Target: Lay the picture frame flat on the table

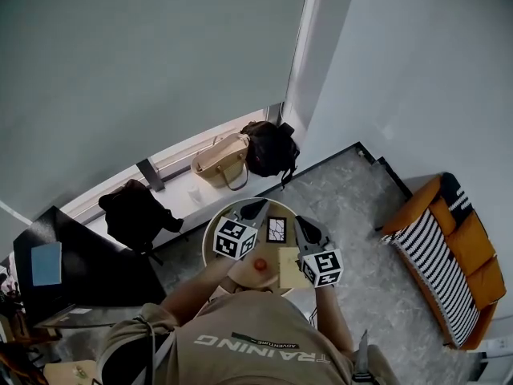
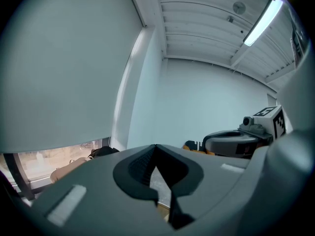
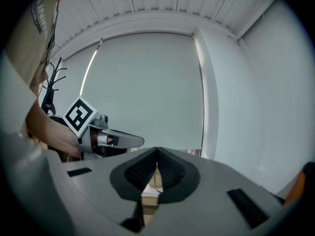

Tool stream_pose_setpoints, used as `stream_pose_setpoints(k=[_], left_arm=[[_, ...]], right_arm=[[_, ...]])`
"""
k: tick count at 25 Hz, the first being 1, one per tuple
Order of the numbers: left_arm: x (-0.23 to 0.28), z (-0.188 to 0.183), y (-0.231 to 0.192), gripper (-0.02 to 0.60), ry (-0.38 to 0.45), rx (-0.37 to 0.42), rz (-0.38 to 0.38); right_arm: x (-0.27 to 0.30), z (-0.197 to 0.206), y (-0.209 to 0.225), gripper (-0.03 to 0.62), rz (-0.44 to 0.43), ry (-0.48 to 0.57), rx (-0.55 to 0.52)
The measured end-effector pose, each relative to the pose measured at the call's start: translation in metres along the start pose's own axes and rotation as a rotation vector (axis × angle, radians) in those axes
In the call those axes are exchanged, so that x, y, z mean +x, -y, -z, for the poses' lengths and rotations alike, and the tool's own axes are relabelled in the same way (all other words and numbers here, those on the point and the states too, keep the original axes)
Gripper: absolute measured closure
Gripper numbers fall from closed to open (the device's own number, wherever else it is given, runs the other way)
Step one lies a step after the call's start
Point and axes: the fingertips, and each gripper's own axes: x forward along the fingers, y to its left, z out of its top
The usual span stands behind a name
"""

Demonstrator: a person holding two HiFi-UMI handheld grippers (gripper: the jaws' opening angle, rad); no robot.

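Note:
A small black picture frame (image 1: 276, 229) with a white, line-marked picture stands on the round table (image 1: 209, 233), its face showing from above; I cannot tell whether it is upright or flat. My left gripper (image 1: 256, 208) sits just left of the frame and my right gripper (image 1: 304, 224) just right of it, neither touching it. In the left gripper view my left gripper (image 2: 156, 147) has its jaws meeting at the tips with nothing between them. In the right gripper view my right gripper (image 3: 157, 150) looks the same. The frame is hidden in both gripper views.
A small red object (image 1: 260, 264) and a pale yellow sheet (image 1: 289, 268) lie on the table's near side. A beige handbag (image 1: 220, 163), a black bag (image 1: 270, 147) and a black backpack (image 1: 135, 212) rest by the window ledge. An orange striped sofa (image 1: 449, 255) stands at right.

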Motion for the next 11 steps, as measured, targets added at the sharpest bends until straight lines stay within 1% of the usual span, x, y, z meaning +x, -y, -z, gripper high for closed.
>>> stream_pose_setpoints(k=[11], left_arm=[[0.0050,0.0060,0.0101,0.575,-0.018,-0.001,0.012]], right_arm=[[-0.0086,0.0089,0.0075,0.588,0.002,-0.007,0.001]])
